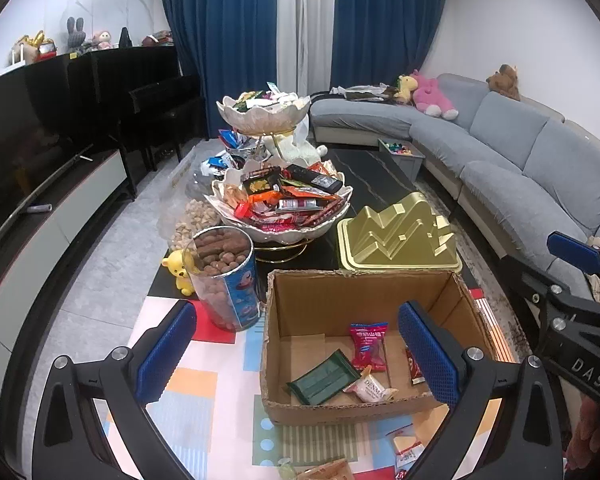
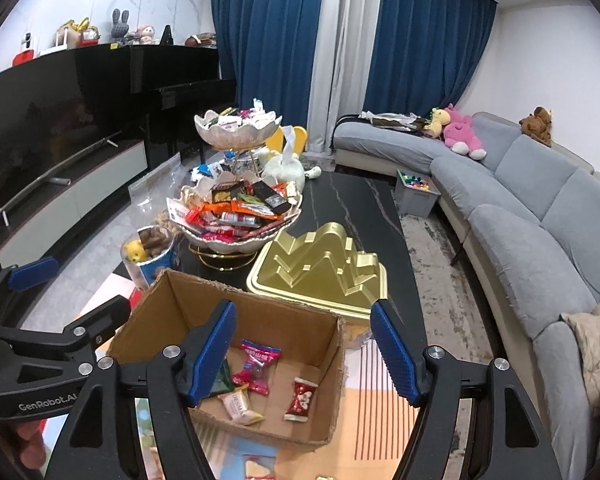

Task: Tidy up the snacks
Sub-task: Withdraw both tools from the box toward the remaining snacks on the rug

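Two grippers, left gripper (image 1: pixel 298 354) and right gripper (image 2: pixel 303 354), jaws apart, empty over cardboard box (image 1: pixel 364 288). Only right view shows "GenRobot.AI"; left shows "DAS".

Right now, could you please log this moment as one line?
stage: snacks dropped | left tongs: open, empty | right tongs: open, empty | cardboard box: four packets inside | tiered bowl: full

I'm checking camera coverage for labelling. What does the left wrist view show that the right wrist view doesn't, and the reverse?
Only the left wrist view: loose wrappers on the mat in front of the cardboard box, and the green packet in full. Only the right wrist view: the beige blanket on the sofa. Both: the box, the pink packet, the gold lid, the snack bowl, and both grippers open.
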A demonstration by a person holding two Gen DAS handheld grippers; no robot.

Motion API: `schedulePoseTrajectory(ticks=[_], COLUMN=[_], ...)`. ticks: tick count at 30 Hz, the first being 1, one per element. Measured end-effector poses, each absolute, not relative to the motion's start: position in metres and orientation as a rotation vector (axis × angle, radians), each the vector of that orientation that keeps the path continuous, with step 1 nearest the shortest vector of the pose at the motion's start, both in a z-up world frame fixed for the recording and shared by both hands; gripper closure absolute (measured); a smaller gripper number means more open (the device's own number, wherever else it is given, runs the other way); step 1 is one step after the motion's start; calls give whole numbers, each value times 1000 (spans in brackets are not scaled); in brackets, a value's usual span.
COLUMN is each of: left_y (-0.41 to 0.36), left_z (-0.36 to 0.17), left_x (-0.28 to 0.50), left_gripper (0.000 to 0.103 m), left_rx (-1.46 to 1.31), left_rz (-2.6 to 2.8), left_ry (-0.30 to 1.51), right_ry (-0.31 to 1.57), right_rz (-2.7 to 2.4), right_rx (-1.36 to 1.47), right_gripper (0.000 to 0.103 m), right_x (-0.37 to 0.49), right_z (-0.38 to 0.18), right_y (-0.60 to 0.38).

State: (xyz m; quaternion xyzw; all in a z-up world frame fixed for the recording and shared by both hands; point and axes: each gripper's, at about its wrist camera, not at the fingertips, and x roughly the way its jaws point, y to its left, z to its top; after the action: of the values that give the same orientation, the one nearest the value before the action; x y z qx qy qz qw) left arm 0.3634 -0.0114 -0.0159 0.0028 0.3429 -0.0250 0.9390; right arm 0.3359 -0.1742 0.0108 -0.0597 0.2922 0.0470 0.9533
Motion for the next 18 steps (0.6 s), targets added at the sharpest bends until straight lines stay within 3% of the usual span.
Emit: schedulePoseTrajectory(ticks=[18], left_y=[-14], left_z=[3], left_x=[331], left_gripper=[1], left_rx=[-5], left_rz=[-46], left_ry=[661], right_ry=[571], right_rz=[70], right_rx=[-64], right_gripper=[33], right_x=[303], right_z=[26], right_y=[-187])
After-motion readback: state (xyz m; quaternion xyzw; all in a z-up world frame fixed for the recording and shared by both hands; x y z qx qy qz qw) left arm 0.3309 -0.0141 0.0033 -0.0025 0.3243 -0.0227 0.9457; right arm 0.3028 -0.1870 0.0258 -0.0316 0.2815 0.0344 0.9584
